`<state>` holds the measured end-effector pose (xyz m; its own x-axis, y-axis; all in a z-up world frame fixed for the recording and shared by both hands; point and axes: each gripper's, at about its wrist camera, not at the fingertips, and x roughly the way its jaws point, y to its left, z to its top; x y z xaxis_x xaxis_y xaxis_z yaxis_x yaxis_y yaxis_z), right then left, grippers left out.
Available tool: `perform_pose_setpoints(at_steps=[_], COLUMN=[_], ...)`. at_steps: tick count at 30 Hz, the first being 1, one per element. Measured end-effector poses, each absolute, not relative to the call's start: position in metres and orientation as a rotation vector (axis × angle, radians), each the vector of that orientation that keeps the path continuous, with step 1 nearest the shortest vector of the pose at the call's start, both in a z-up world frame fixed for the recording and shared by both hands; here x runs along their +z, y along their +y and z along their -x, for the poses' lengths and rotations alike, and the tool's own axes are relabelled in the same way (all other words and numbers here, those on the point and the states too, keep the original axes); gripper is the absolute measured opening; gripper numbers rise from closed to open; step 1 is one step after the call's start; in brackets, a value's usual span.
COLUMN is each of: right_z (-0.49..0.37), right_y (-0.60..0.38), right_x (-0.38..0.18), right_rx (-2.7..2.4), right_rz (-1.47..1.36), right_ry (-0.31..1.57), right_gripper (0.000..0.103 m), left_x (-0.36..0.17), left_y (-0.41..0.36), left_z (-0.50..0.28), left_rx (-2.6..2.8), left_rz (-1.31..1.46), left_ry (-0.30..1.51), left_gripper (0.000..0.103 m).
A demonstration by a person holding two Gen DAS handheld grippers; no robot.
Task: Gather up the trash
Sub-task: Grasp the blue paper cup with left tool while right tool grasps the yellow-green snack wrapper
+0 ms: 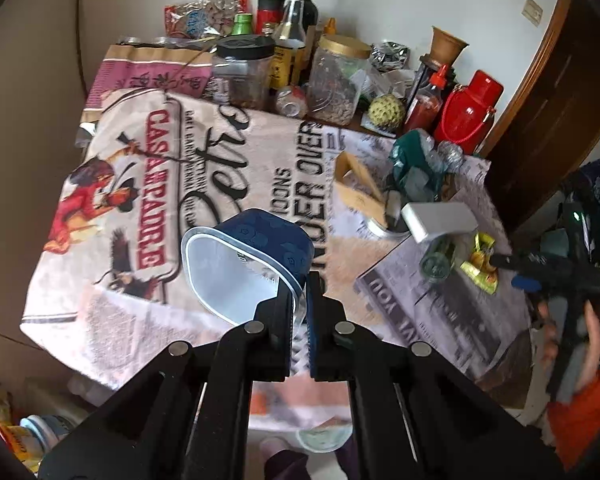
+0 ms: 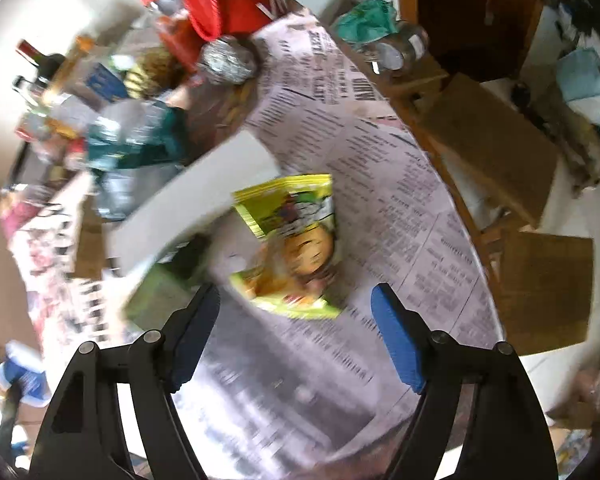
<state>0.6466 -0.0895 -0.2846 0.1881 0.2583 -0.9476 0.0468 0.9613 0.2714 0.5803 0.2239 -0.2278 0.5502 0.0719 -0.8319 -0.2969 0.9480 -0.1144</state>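
Two grippers logged | left gripper (image 1: pixel 299 312) pinched on rim of blue-sided white plastic tub (image 1: pixel 246 264), held above table's near edge | right gripper (image 2: pixel 294 334) spread before crumpled yellow-green snack wrapper (image 2: pixel 290 244) near table's right edge | risk: thin rim grip may slip; wrapper may slide off | newspaper-print cloth (image 1: pixel 236 168), cluttered room

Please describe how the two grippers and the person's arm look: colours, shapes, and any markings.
Both grippers are black, with angular linkage arms joined by round silver pins. The left gripper and right gripper have blue ribbed pads inside the fingers. In the left view, the right hand shows an orange sleeve. No cables visible.
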Motion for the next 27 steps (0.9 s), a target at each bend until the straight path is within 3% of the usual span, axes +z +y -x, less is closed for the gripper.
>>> perform_pose_setpoints(at_steps=[5, 12, 18, 27], right_z=[-0.667, -0.675, -0.681, -0.67], right_y=[-0.074, -0.065, -0.083, -0.109], right_x=[-0.308, -0.314, -0.318, -0.274], right_rx=[0.091, 0.129, 0.252, 0.409], right_rz=[-0.181, -0.032, -0.026, -0.026], right_ry=[1.367, 1.324, 1.337, 1.265], right_gripper=[0.072, 0.034, 0.017, 0.016], left_x=[-0.232, -0.234, -0.232, -0.209], left_y=[0.228, 0.215, 0.184, 0.136], left_z=[-0.568, -0.578, -0.601, -0.612], left_rx=[0.256, 0.316, 0.334, 0.297], left_rz=[0.275, 0.315, 0.357, 0.363], left_ry=[0.988, 0.979, 0.957, 0.895], left_gripper=[0.005, 0.005, 0.005, 0.005])
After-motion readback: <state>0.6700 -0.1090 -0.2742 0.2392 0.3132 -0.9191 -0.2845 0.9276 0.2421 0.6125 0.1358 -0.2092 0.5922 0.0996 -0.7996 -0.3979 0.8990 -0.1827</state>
